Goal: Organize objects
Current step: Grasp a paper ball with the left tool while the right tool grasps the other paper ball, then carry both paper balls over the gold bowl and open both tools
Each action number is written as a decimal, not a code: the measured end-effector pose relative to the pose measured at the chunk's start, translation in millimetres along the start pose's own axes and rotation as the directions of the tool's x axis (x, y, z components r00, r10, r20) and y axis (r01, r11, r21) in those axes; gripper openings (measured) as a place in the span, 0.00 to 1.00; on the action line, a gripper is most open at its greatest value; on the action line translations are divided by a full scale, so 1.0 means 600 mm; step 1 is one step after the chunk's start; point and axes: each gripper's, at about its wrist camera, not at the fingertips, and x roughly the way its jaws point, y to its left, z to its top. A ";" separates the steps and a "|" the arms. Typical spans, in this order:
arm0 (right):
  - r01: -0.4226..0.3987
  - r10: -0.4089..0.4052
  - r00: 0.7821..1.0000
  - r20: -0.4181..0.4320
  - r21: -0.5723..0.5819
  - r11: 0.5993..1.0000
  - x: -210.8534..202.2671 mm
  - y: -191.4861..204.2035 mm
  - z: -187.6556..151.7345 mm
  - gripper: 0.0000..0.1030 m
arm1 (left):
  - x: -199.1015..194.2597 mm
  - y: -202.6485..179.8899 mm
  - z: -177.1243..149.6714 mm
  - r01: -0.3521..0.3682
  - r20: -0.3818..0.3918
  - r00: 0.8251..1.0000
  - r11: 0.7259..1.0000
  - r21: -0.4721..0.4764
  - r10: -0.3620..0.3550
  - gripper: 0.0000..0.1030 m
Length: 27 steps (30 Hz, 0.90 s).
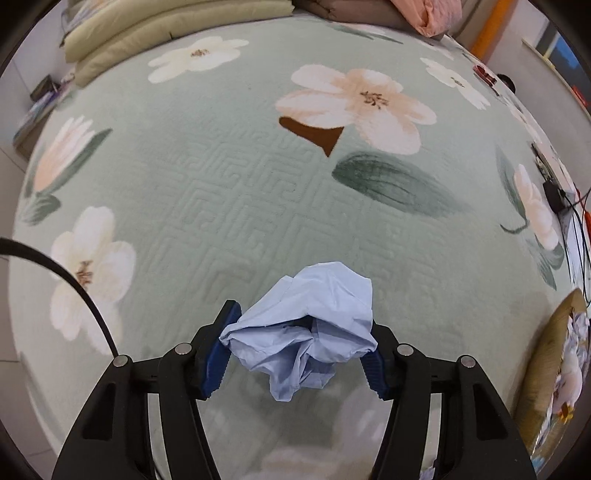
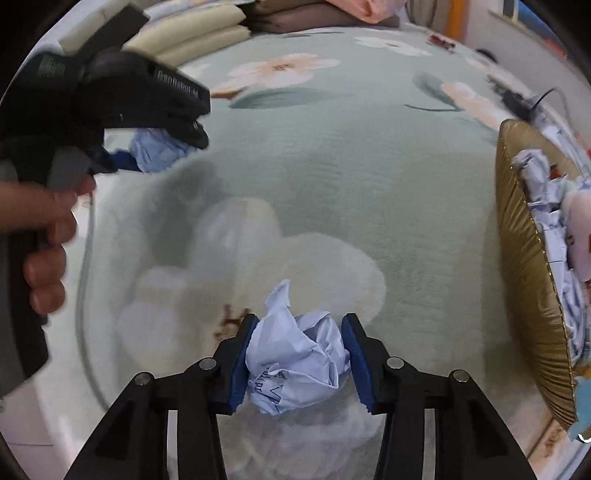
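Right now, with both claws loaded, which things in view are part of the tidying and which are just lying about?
Part of the job:
- crumpled blue paper ball in the left claw
- crumpled printed paper ball in the right claw
- gold basket, already holding crumpled papers

Just lying about:
- folded cream bedding
- pink cloth
- black cables at the bed's edge
- floral bedspread

The right gripper [image 2: 297, 363] clamps a crumpled pale-blue paper ball [image 2: 295, 363] between its blue-padded fingers [image 2: 242, 363], above the floral green bed cover [image 2: 332, 184]. Well to the right of that ball stands a gold pleated basket [image 2: 524, 266], tilted, with more crumpled papers [image 2: 546, 221] inside. Far to the ball's upper left, the left gripper [image 2: 155, 147], held by a hand [image 2: 44, 240], pinches a second blue wad [image 2: 153, 151]. Folded pillows [image 2: 192, 37] lie beyond, at the bed's far edge.
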 end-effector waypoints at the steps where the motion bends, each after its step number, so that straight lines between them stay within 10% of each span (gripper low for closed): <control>1: -0.043 0.043 0.999 0.000 0.025 0.999 -0.009 -0.007 0.003 0.43 | -0.015 -0.002 -0.005 -0.001 0.006 1.000 1.000 -0.002 0.001 0.56; 8: -0.179 0.168 0.981 0.101 0.109 0.978 -0.130 -0.054 0.067 0.43 | -0.099 -0.031 -0.013 0.016 0.046 0.999 0.998 -0.054 -0.014 0.56; 15: -0.247 0.252 0.968 0.019 0.279 0.928 -0.217 -0.167 0.066 0.43 | -0.173 -0.172 -0.036 0.032 0.082 0.996 0.999 0.019 -0.033 0.56; 27: -0.134 0.114 0.991 0.074 0.415 0.900 -0.279 -0.384 0.060 0.43 | -0.193 -0.430 -0.081 0.051 0.091 0.993 0.971 0.236 -0.074 0.56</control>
